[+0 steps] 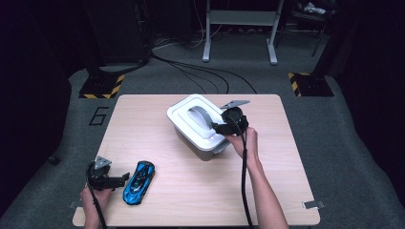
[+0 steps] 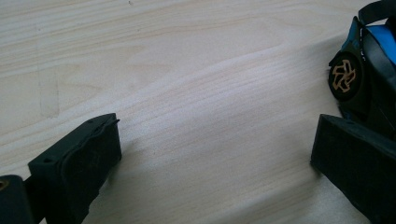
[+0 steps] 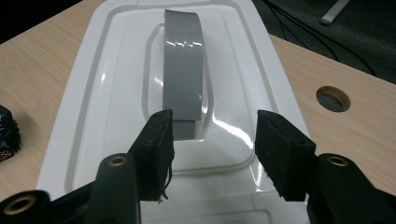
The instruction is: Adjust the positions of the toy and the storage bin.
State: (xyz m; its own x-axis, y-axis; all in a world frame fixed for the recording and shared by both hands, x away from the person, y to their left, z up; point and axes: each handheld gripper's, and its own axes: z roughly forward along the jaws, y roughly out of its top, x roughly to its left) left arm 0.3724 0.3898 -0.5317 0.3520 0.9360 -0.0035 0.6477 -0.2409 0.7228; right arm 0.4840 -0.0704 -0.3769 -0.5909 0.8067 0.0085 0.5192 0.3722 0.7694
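Wooden table (image 1: 191,191); white lidded box (image 1: 184,117); arched grey handle (image 3: 183,70).

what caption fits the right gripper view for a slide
Right hand-held gripper open above the white lid, jaws near its grey handle.

Lidded box (image 1: 200,126) at table (image 1: 191,200) centre rear, toy car (image 1: 139,182) front left

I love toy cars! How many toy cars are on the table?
1. The blue toy car lies near the table's front left, beside the left gripper. More could be hidden inside the closed white box.
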